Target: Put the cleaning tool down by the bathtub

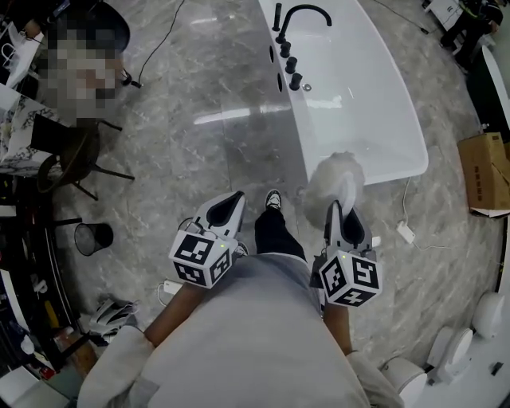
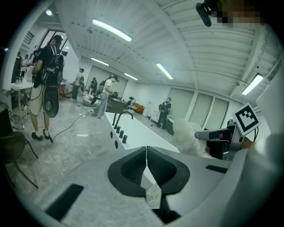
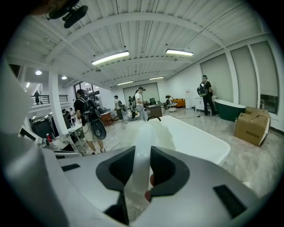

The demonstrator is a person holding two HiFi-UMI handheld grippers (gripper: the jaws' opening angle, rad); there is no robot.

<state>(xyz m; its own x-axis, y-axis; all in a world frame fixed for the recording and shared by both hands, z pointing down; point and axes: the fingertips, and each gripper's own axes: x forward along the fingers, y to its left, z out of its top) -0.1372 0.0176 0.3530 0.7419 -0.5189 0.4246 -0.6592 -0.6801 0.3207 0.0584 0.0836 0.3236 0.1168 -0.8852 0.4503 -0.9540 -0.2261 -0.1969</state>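
Note:
A white freestanding bathtub [image 1: 358, 88] with a black faucet [image 1: 305, 13] stands ahead of me on the marble floor. My right gripper [image 1: 338, 209] is shut on the cleaning tool [image 1: 335, 182], a fluffy white duster that hangs over the floor just off the tub's near end. In the right gripper view its translucent handle [image 3: 141, 164] runs between the jaws toward the bathtub [image 3: 195, 139]. My left gripper [image 1: 232, 202] is shut with nothing in it, held to the left of the tub. The left gripper view shows the closed gripper [image 2: 146, 156], the bathtub [image 2: 142, 135] and the duster [image 2: 188, 135] at right.
A cardboard box [image 1: 484, 171] lies right of the tub, with a white plug and cable [image 1: 406, 231] on the floor near it. A black chair [image 1: 76, 155] and mesh bin [image 1: 93, 237] stand at left. Several people stand in the hall behind. My shoe [image 1: 272, 199] is near the tub.

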